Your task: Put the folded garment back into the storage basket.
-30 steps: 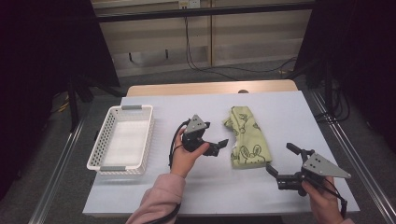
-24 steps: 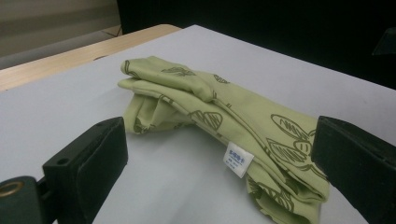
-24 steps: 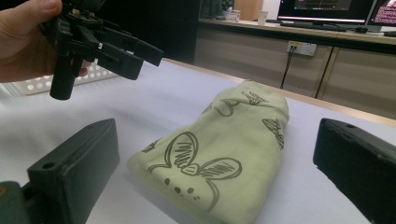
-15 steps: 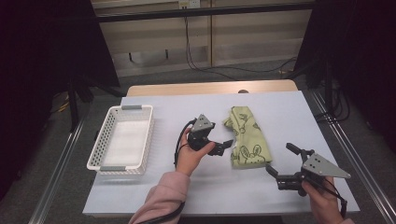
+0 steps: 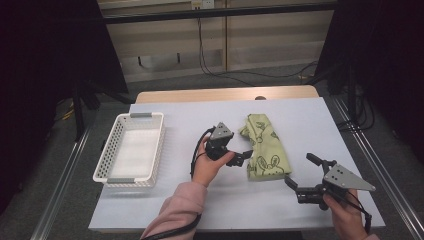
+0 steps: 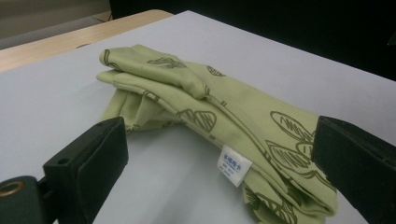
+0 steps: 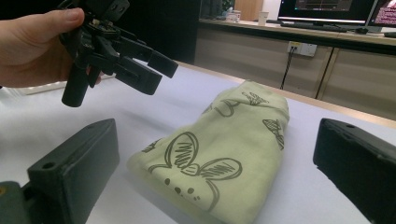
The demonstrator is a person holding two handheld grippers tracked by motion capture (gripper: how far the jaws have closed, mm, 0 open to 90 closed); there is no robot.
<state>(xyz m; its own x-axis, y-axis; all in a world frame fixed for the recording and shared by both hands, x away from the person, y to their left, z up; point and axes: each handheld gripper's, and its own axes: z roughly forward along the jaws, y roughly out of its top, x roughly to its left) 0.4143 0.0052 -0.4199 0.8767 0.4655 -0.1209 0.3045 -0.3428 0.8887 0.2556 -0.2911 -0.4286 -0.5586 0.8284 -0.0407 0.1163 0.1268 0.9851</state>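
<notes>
A folded light-green cloth printed with rabbit drawings lies on the white table, right of centre. My left gripper is held just above the table at the cloth's left edge, open and holding nothing. In the left gripper view the cloth and its white label lie between and beyond the open jaws of that gripper. My right gripper rests low near the front right, open, pointing at the cloth's near end. In the right gripper view the cloth lies ahead, with the left gripper raised at upper left.
A white plastic basket stands at the table's left side with nothing in it. The table's wooden far edge runs behind the cloth. Cables hang on the wall beyond.
My left gripper has moved right, closer to the cloth's left edge. The right gripper and the cloth have stayed put.
</notes>
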